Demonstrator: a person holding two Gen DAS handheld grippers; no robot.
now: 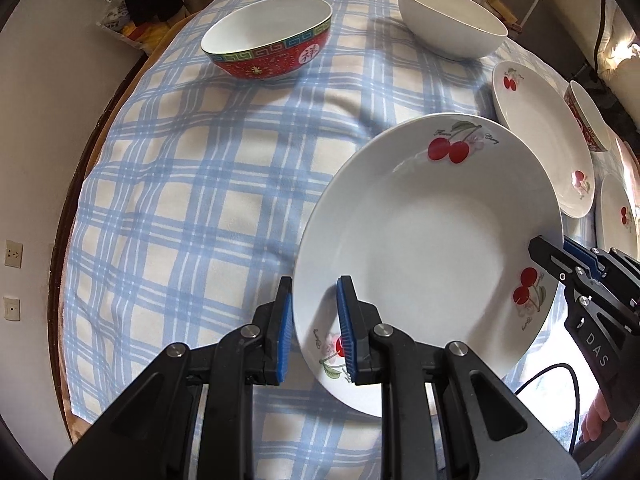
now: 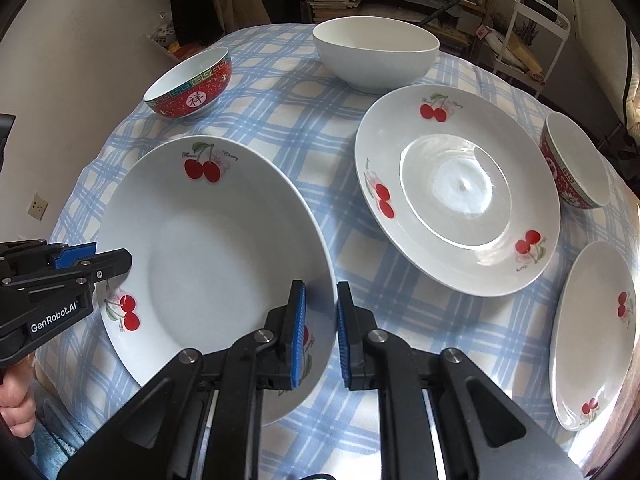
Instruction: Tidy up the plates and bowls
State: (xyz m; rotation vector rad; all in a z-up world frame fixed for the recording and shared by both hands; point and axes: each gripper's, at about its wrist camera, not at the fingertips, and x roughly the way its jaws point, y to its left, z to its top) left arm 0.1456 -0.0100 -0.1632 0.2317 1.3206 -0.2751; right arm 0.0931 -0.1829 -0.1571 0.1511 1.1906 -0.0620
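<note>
Left gripper (image 1: 314, 332): clamped on cherry plate (image 1: 432, 240) rim | Right gripper (image 2: 321, 332): clamped on opposite rim | Plate: held tilted above checked tablecloth (image 1: 180, 200) | Print: "Cherry" beside cherries | Casings: "GenRobot.AI", "DAS" | Red bowl (image 2: 188, 84): Chinese character, far left.

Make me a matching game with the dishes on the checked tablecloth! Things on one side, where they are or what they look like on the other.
Things:
1. cherry plate
2. plain white bowl
3. red patterned bowl
4. second cherry plate

Clues:
A. all white, at the far side of the table
B. held at its rim by both grippers
C. flat on the cloth, nothing gripping it
D. red outside, green band at the rim, far left

Pairs: 1-B, 2-A, 3-D, 4-C
</note>
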